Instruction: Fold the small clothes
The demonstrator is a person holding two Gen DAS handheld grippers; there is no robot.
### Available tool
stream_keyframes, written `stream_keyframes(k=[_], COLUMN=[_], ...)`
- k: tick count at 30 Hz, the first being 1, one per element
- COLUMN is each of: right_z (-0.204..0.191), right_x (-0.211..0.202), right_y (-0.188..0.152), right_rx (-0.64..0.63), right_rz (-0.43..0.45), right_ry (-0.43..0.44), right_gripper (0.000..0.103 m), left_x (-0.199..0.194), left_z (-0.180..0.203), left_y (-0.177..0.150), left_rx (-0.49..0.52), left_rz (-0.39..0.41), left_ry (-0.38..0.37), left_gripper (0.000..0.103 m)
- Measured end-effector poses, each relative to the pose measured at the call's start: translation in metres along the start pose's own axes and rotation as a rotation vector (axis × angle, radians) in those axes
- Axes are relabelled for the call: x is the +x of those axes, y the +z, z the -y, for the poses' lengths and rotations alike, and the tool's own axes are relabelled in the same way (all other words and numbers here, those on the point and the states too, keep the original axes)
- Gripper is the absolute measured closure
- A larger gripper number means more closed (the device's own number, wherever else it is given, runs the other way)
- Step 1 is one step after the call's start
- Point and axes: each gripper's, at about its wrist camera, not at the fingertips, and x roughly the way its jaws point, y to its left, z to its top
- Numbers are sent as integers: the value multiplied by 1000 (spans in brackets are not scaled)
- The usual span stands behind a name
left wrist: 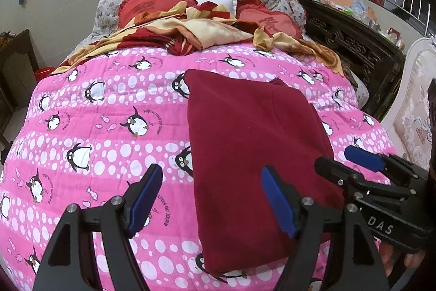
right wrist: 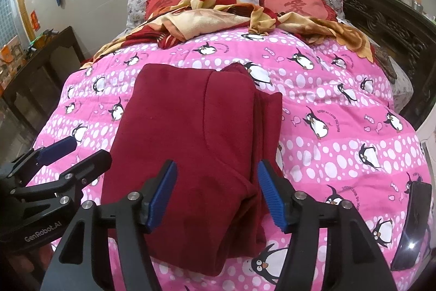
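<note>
A dark red fleece garment (left wrist: 245, 132) (right wrist: 190, 122) lies folded into a rough rectangle on the pink penguin quilt (left wrist: 95, 127) (right wrist: 340, 127). My left gripper (left wrist: 211, 176) stands open over the garment's near left edge, one pad above the quilt and one above the cloth. My right gripper (right wrist: 217, 168) is open above the garment's near right part, where a fold ridge runs between its blue pads; nothing is pinched. Each gripper shows in the other's view, the right gripper (left wrist: 335, 158) at the right and the left gripper (right wrist: 88, 149) at the left.
A rumpled red and yellow blanket (left wrist: 190, 32) and red heart cushions (right wrist: 297, 3) lie at the head of the bed. A dark phone (right wrist: 411, 225) rests on the quilt at the right. A carved dark cabinet (left wrist: 354, 45) and a pale chair (left wrist: 417, 105) stand right of the bed.
</note>
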Motion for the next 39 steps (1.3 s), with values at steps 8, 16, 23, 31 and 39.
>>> stream_keyframes(k=[8,16,23,31,39], right_z=[-1,-3,-3,-3,-4], right_x=[3,3,3,6,8], right_y=[-2,-2,-2,-3,-2], right_rx=[-2,-6,-1,5,3], right_rz=[-14,-10,-17,-24,-26], right_ry=[-2,1,1,0,3], right_gripper=[43,43,43,43,43], left_x=[2,3,5,6,6], left_z=[-3,-4,-4,-3,-3], left_y=[-1,-2,-3,-3,-3], left_rx=[-10,-8,-11,-11,-11], left_rz=[-2,-1,-9,-9,-9], left_ry=[3,5,6,7,6], left_gripper=[24,24,24,24,24])
